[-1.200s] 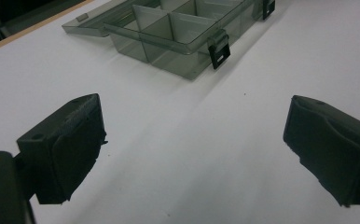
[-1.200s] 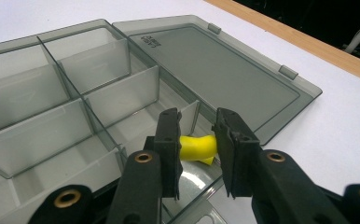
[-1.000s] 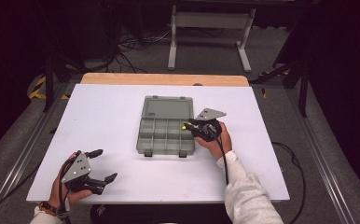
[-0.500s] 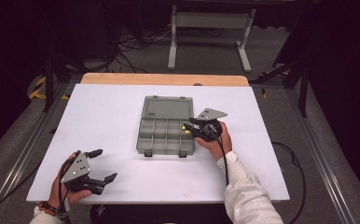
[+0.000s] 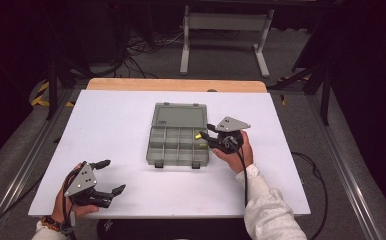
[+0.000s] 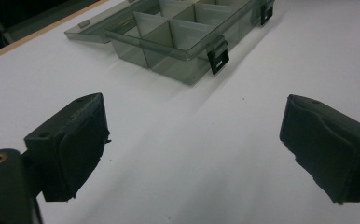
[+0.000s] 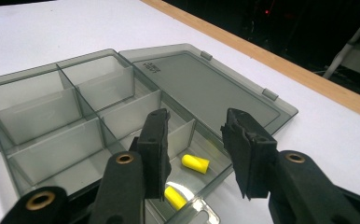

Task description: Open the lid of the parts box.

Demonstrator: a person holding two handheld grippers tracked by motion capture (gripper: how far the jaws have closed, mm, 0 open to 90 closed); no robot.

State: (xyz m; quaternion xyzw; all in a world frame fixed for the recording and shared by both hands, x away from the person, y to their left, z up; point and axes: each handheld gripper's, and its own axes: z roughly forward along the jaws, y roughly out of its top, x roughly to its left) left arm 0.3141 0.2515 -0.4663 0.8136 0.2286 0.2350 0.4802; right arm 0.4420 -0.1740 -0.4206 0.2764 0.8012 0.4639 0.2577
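Right gripper view | right claw [image 7: 194,154] opening, empty | earplugs [image 7: 195,164] in organizer box [image 7: 99,93]

White table [image 5: 131,120] carries an open grey compartment box [image 5: 177,140].

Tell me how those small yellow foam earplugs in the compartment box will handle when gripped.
The yellow foam earplugs look soft, so they probably squash between the pads. Being rounded and tapered, they may roll. They seem light, and the smoky clear plastic box walls should contain them.
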